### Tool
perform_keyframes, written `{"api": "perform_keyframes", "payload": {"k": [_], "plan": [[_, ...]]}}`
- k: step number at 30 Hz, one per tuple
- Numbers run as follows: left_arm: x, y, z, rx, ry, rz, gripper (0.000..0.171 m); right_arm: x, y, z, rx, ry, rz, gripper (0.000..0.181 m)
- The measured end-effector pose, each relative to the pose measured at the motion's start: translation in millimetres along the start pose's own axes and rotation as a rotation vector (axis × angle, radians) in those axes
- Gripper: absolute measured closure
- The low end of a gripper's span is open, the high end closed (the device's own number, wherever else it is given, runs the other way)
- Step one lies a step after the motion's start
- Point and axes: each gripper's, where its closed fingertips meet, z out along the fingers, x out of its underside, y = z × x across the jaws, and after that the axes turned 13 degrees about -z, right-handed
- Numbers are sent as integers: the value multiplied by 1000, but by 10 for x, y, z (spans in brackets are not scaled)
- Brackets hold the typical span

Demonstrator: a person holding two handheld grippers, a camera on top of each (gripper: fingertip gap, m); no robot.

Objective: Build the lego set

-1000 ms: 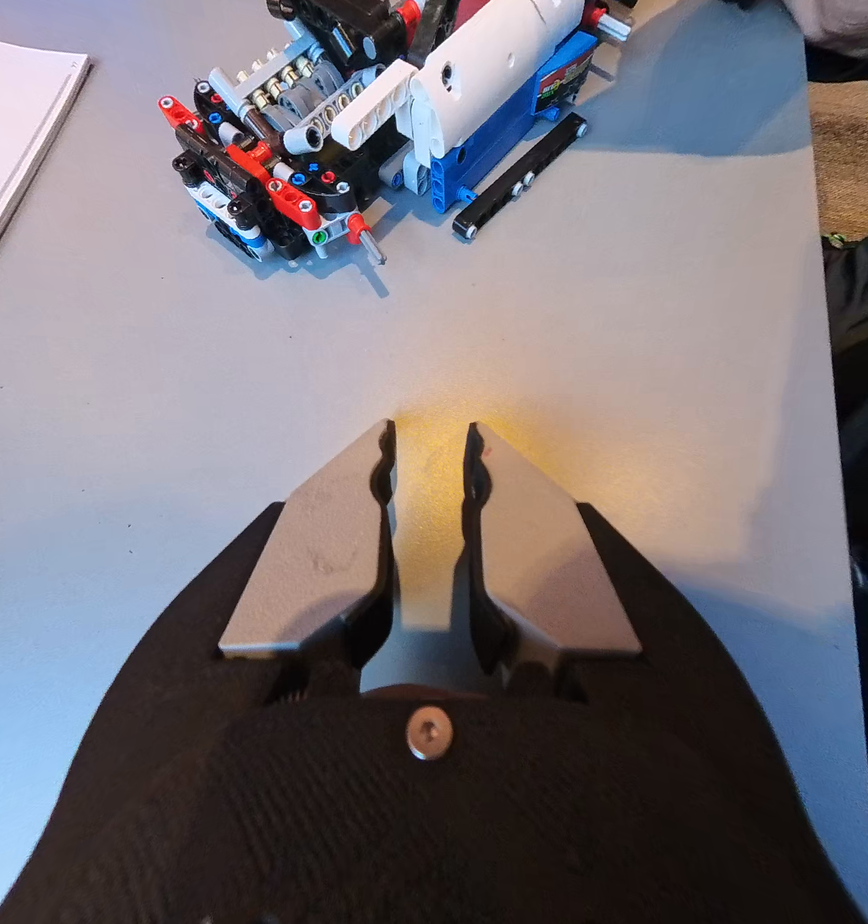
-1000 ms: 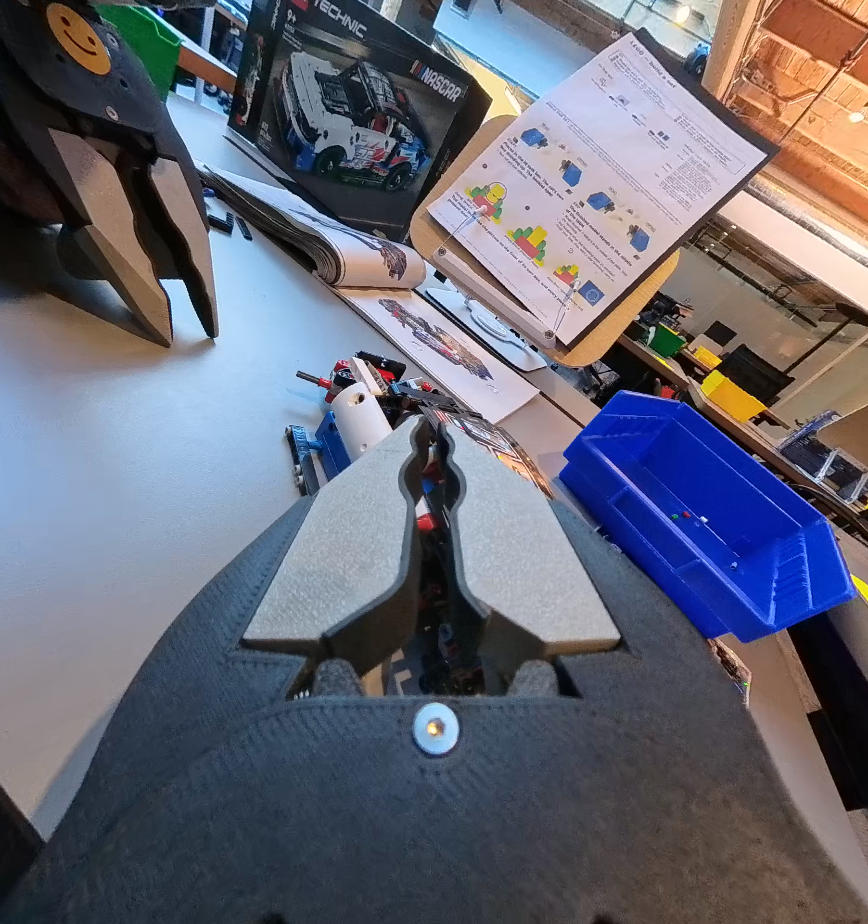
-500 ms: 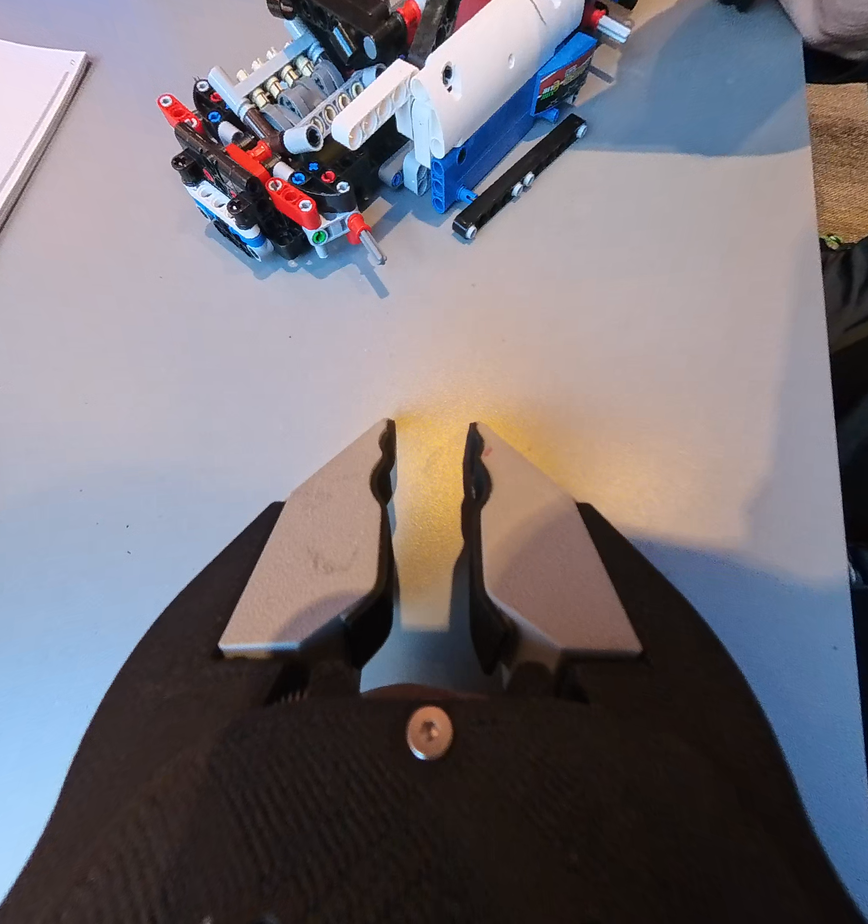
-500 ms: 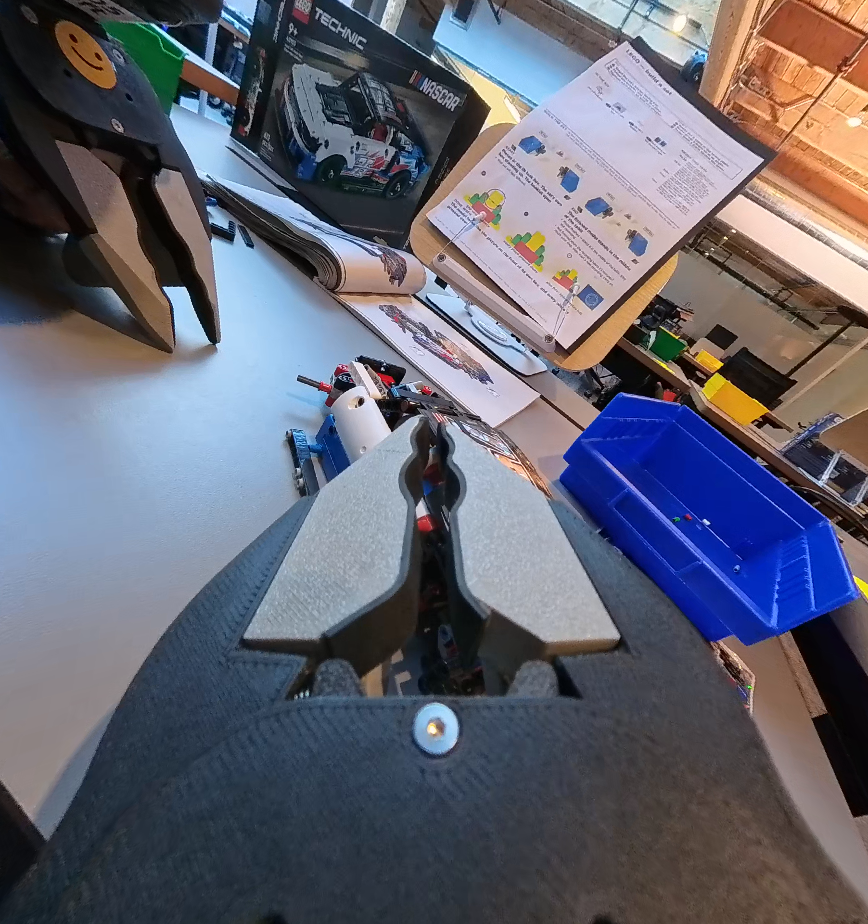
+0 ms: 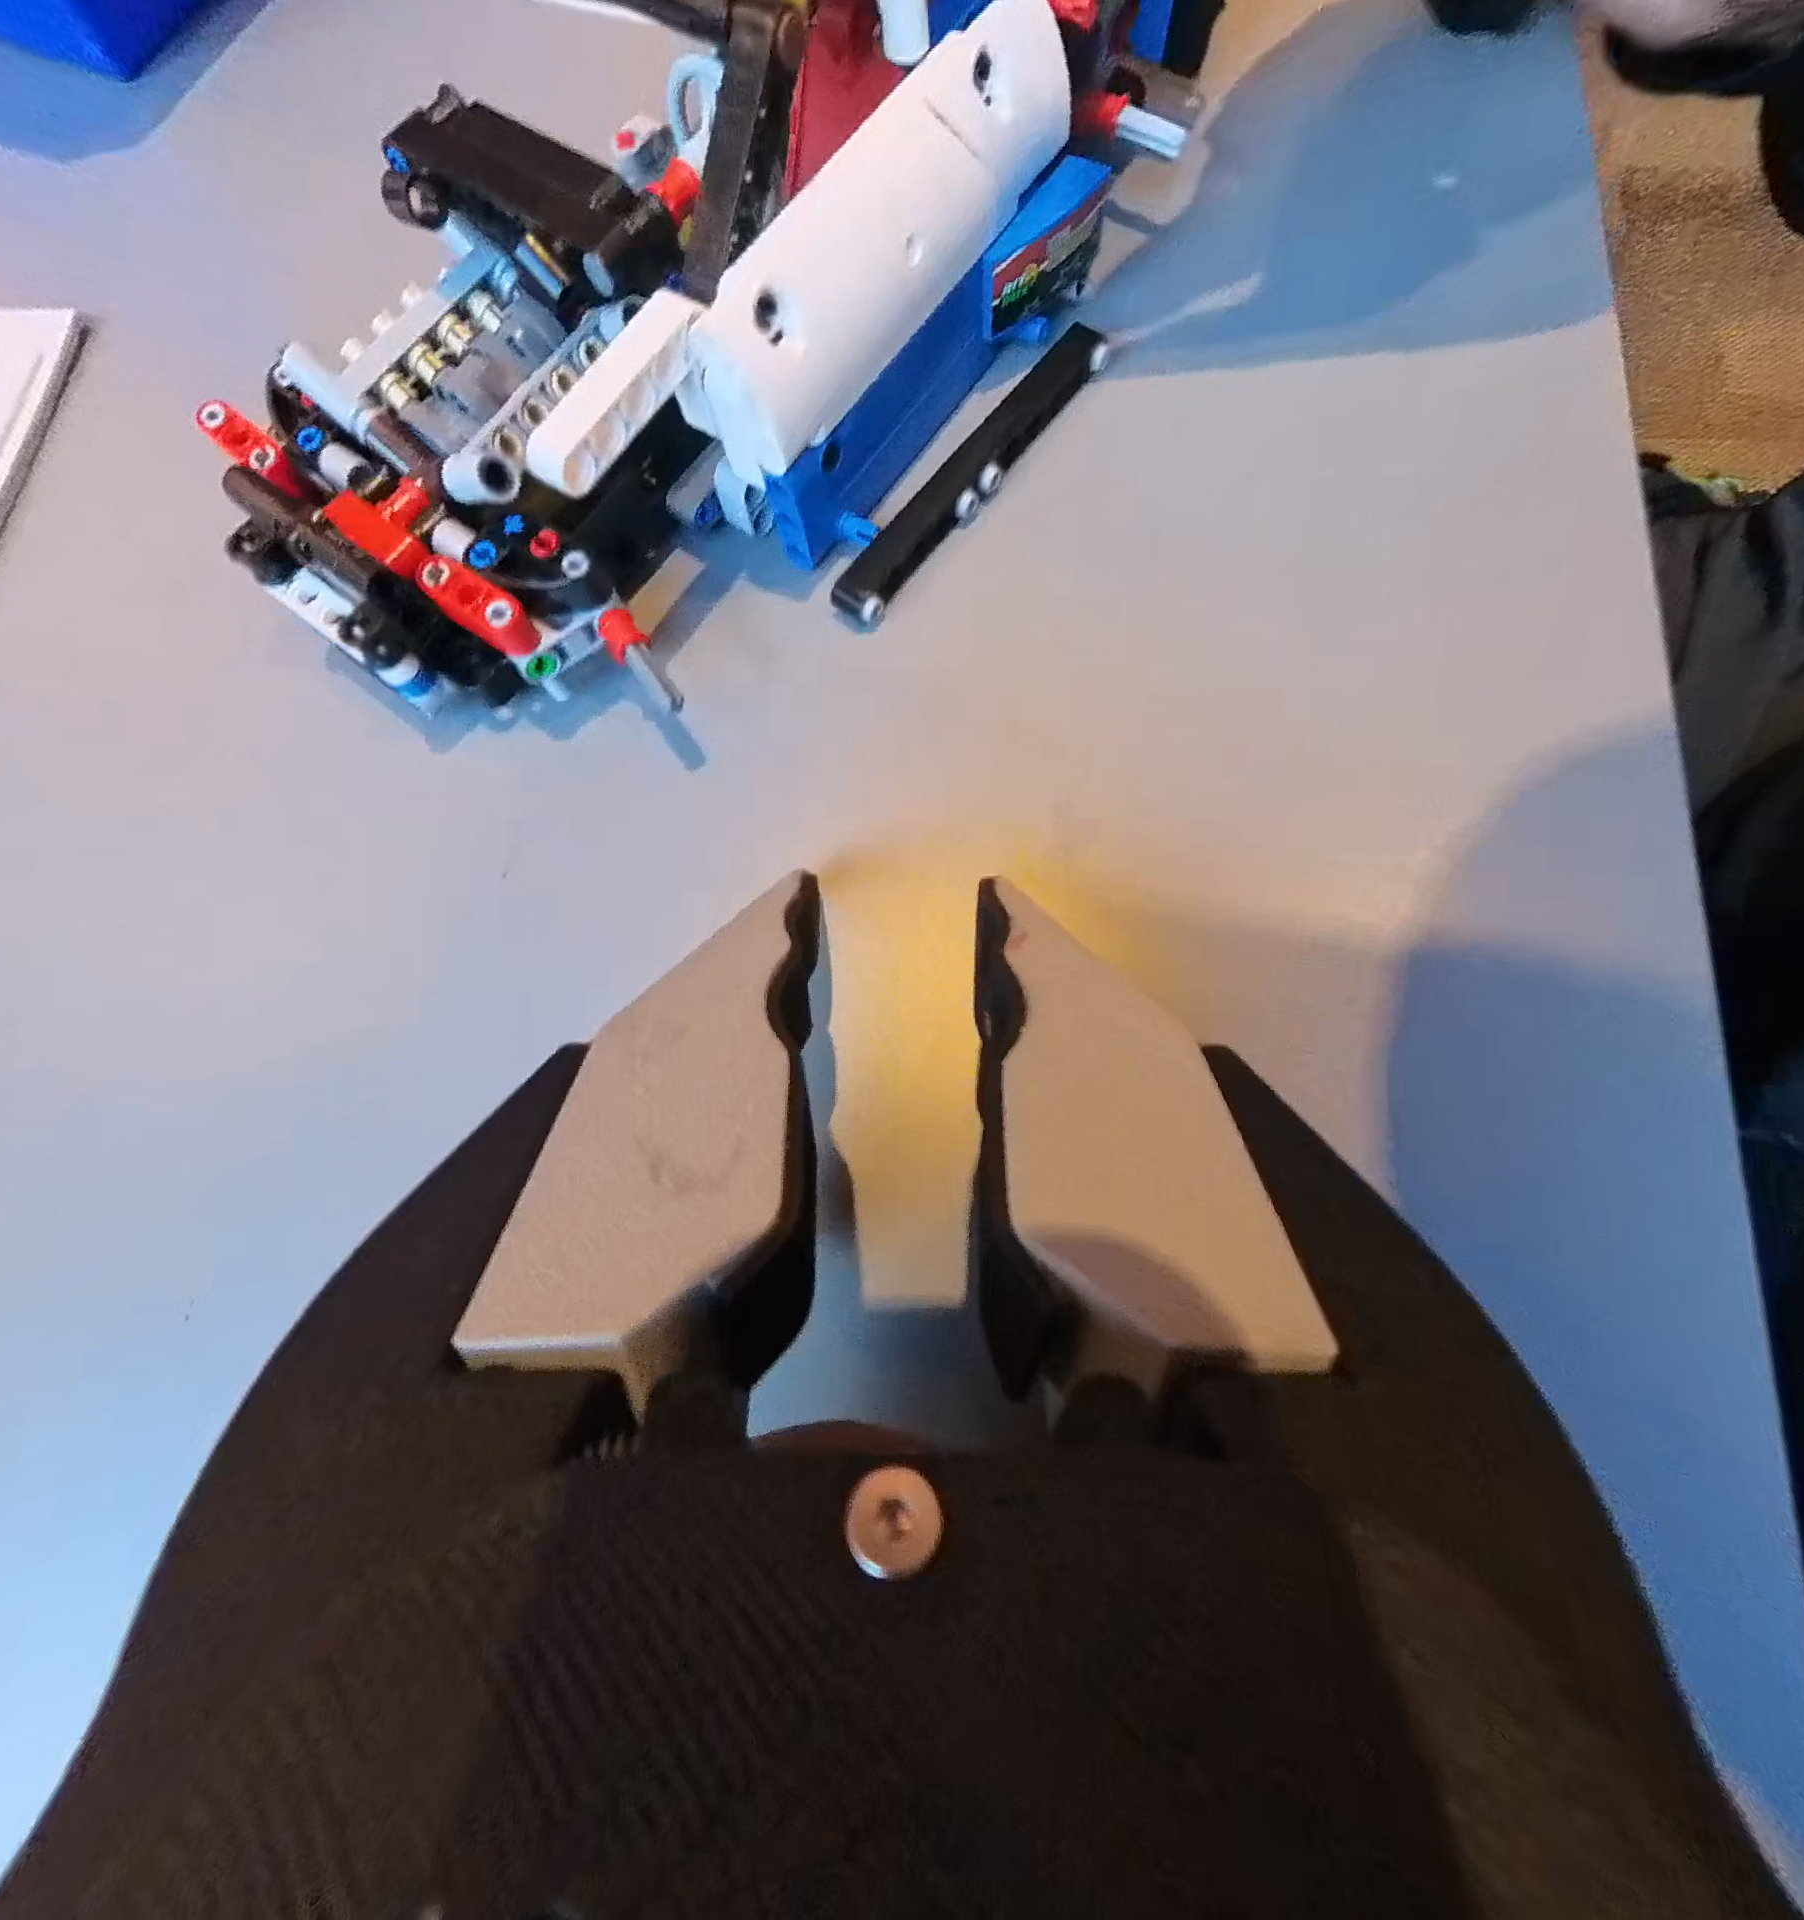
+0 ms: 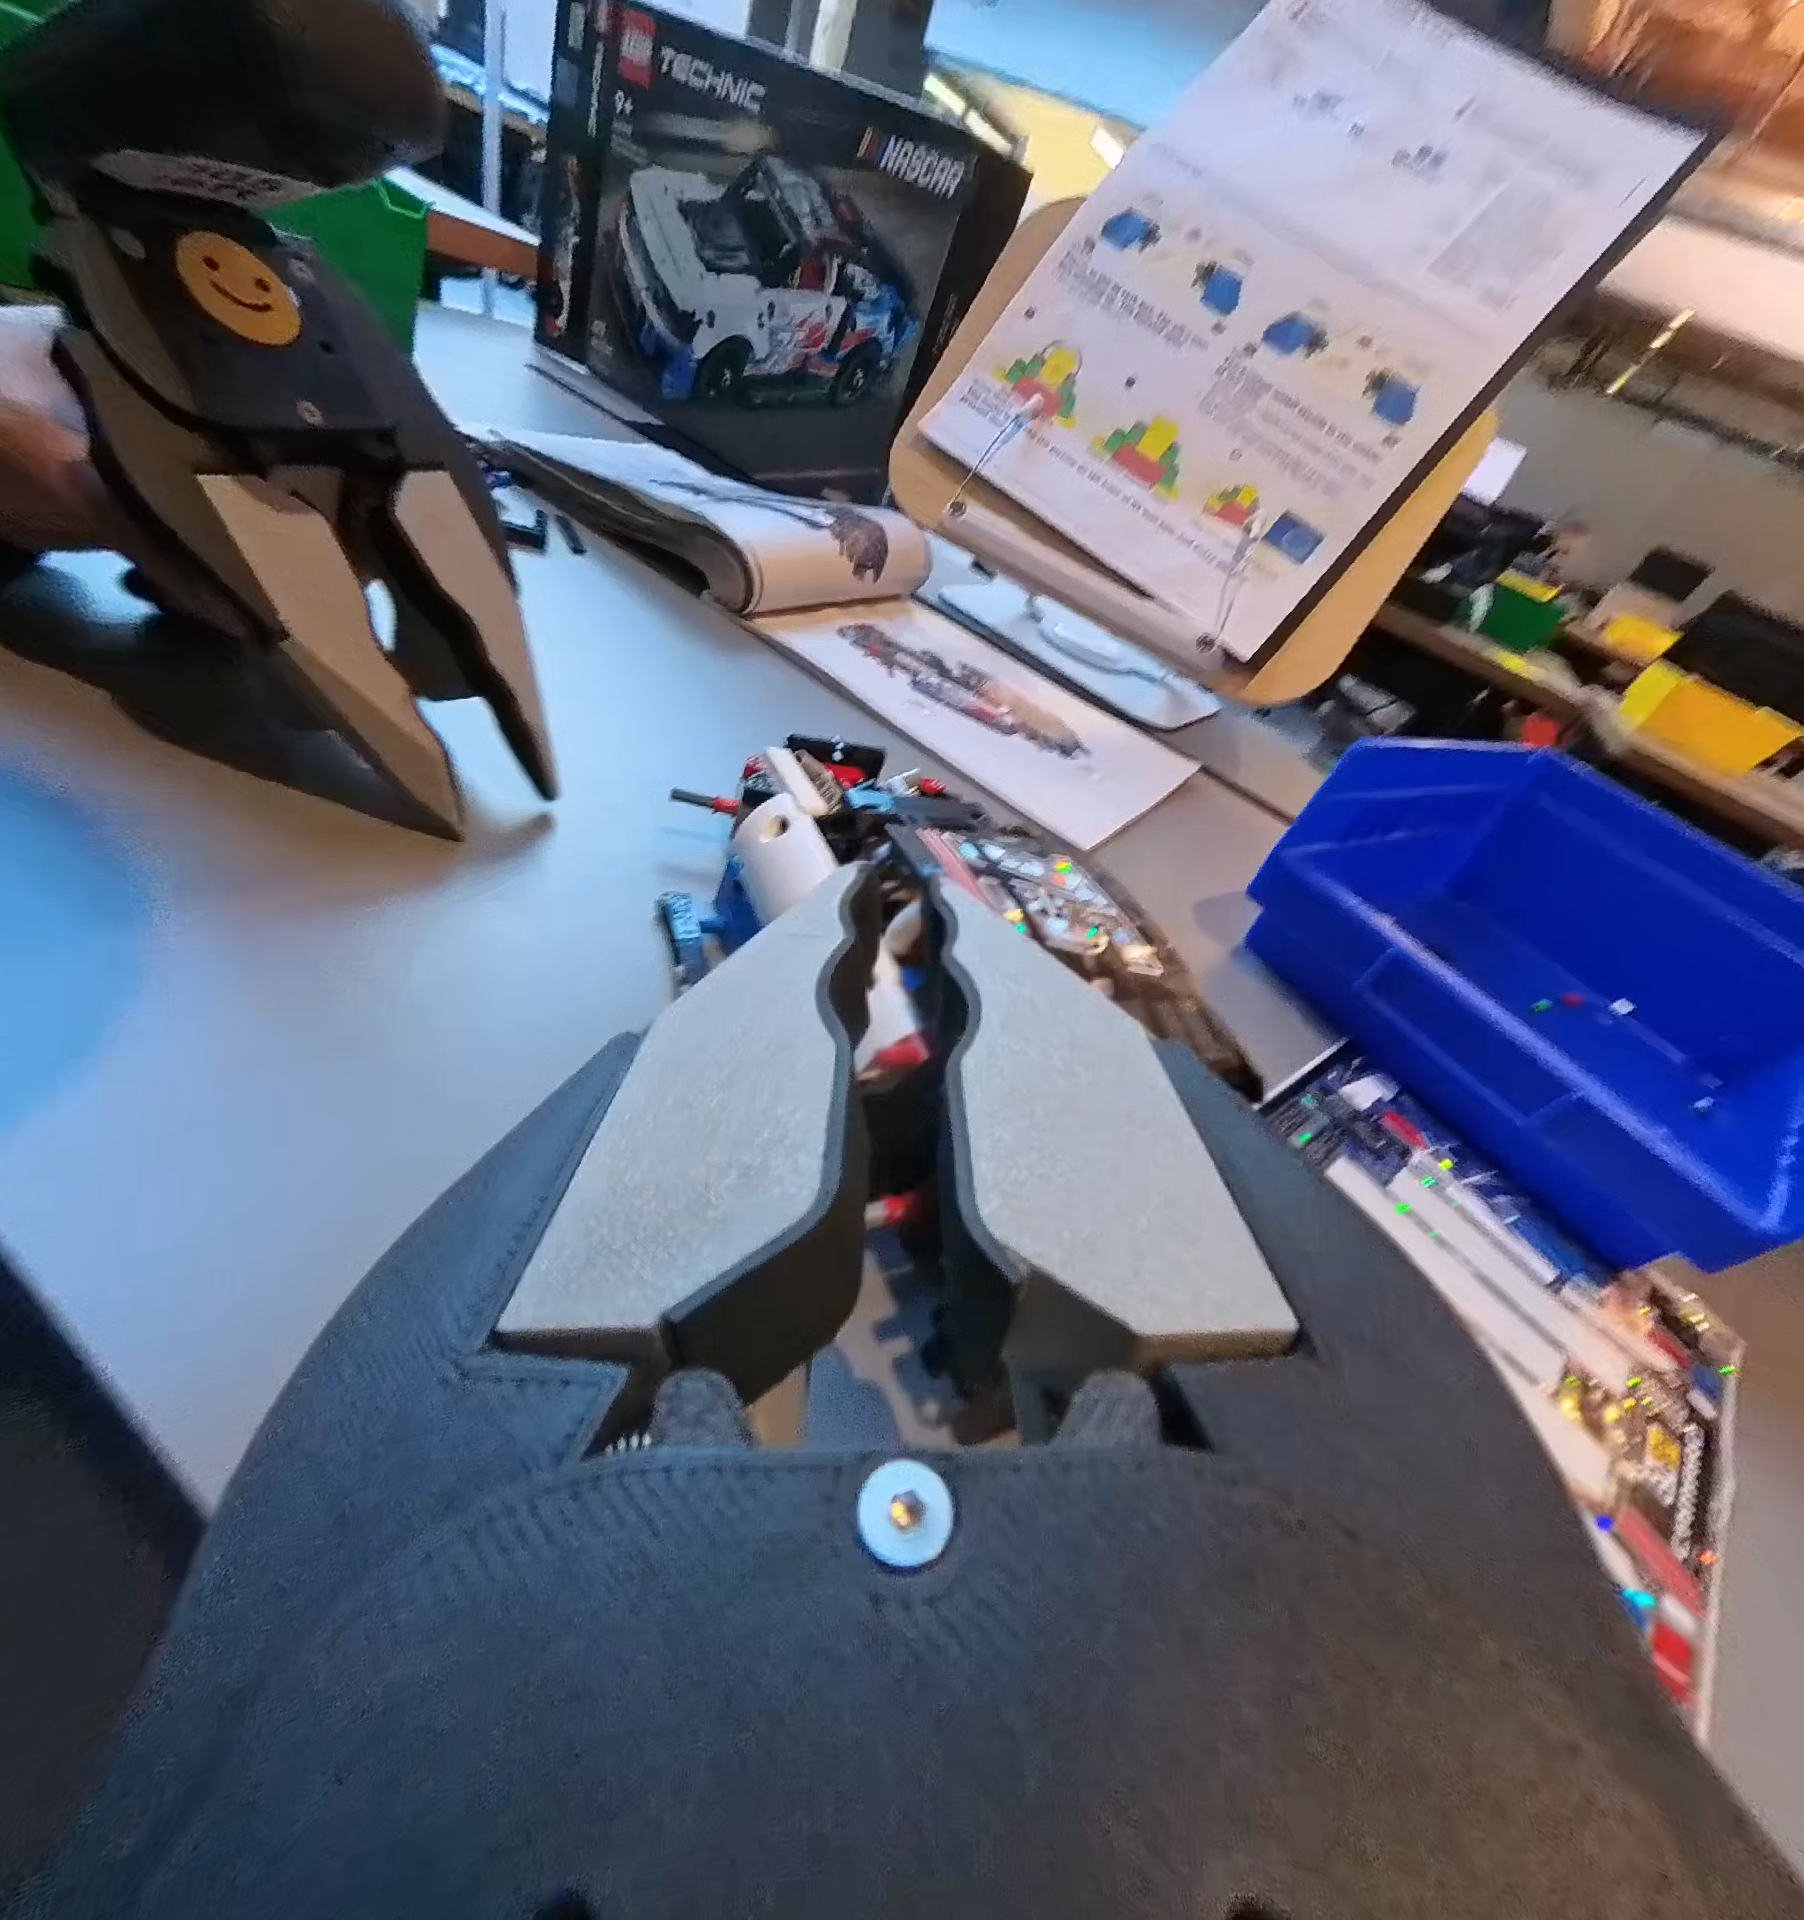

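Observation:
The part-built lego model (image 5: 669, 364), with a white panel, blue side and red and black front, stands on the grey table (image 5: 1189, 727). A black beam (image 5: 965, 494) lies along its blue side. My left gripper (image 5: 898, 883) is open and empty, low over the table short of the model. It also shows in the right wrist view (image 6: 498, 810), held by a hand. My right gripper (image 6: 898, 878) has its jaws nearly together on a black part on top of the model (image 6: 784, 852), which lies mostly hidden behind the fingers.
A blue bin (image 6: 1656, 1205) stands to the right with a sticker sheet (image 6: 1646, 1434) in front of it. Behind the model are an open booklet (image 6: 804, 551), the set's box (image 6: 773, 260) and a sheet on a stand (image 6: 1293, 312). The table edge (image 5: 1656, 727) runs along the right. One gripper's finger ends stand about 15 cm off the other's.
My left gripper has lifted and drawn back a little, so the model shows lower and more fully. My right gripper has shifted with the model still between its fingers. Both jaws are unchanged.

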Motion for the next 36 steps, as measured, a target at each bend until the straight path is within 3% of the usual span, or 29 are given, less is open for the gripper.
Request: {"api": "perform_keyframes", "payload": {"k": [7, 10, 14, 17, 36], "plan": [[-170, 54, 177, -40, -2, -51, 145, 291, 316, -143, -169, 237, 67, 171], [-226, 38, 243, -33, 2, -58, 146, 486, 296, -151, -121, 382, -9, 168], [-285, -7, 319, -12, 7, -65, 146, 521, 269, -135, -73, 420, -28, 141], [-323, -11, 362, -6, 9, -73, 146, 642, 359, -99, -109, 473, -26, 135], [-411, -95, 472, -10, 5, -87, 149, 727, 411, 93, -132, 572, -119, 140]]}}
